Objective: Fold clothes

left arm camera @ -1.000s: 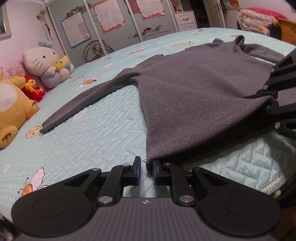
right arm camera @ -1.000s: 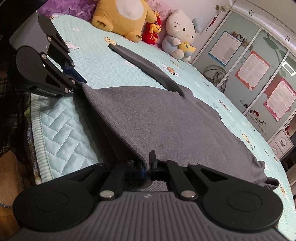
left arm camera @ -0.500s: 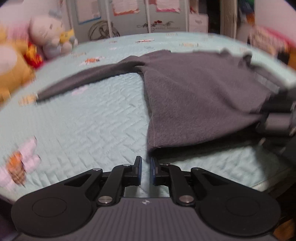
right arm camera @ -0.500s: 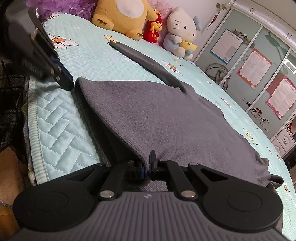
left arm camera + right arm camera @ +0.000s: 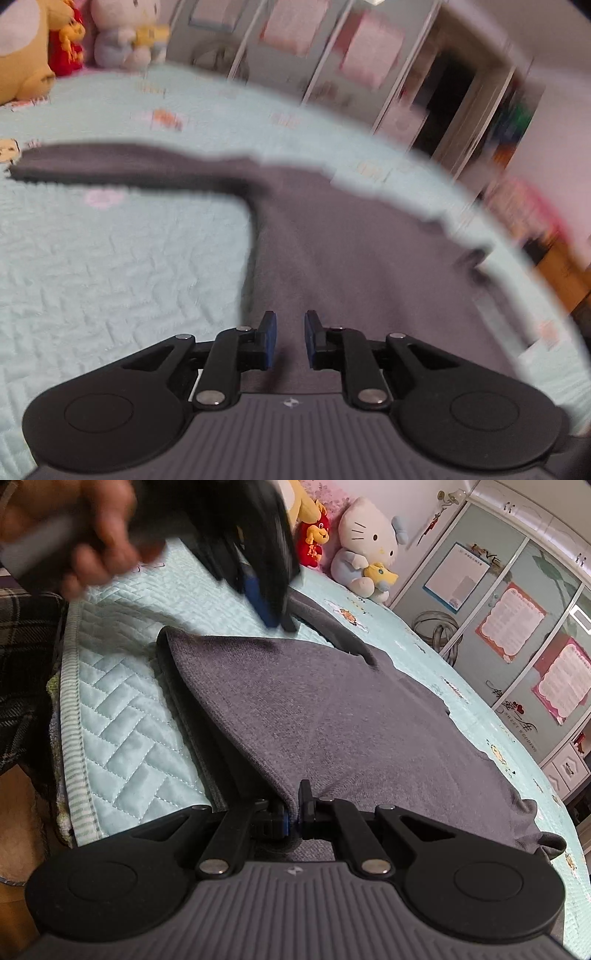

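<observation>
A grey long-sleeved sweater [image 5: 332, 709] lies spread on the pale green quilted bed [image 5: 122, 709]. My right gripper [image 5: 293, 805] is shut on the sweater's near hem corner and holds it a little off the quilt. The other hem corner [image 5: 170, 638] lies loose near the bed's edge. My left gripper [image 5: 288, 321] hovers over the sweater's body [image 5: 351, 258]; its jaws are opening and nothing is between them. One sleeve [image 5: 110, 162] stretches away to the left. In the right wrist view the left gripper [image 5: 269, 605] is a blur above that sleeve, carried by a hand [image 5: 92, 535].
Plush toys [image 5: 365, 550] sit at the far side of the bed. Wardrobe doors with pink posters [image 5: 509, 624] stand beyond it. The bed's striped edge [image 5: 70, 686] runs along the near left, with plaid cloth [image 5: 22, 686] beside it.
The left gripper let go of the hem corner, which dropped onto the quilt. It rose, rolled and swung over the sweater toward the sleeve. The right gripper kept still.
</observation>
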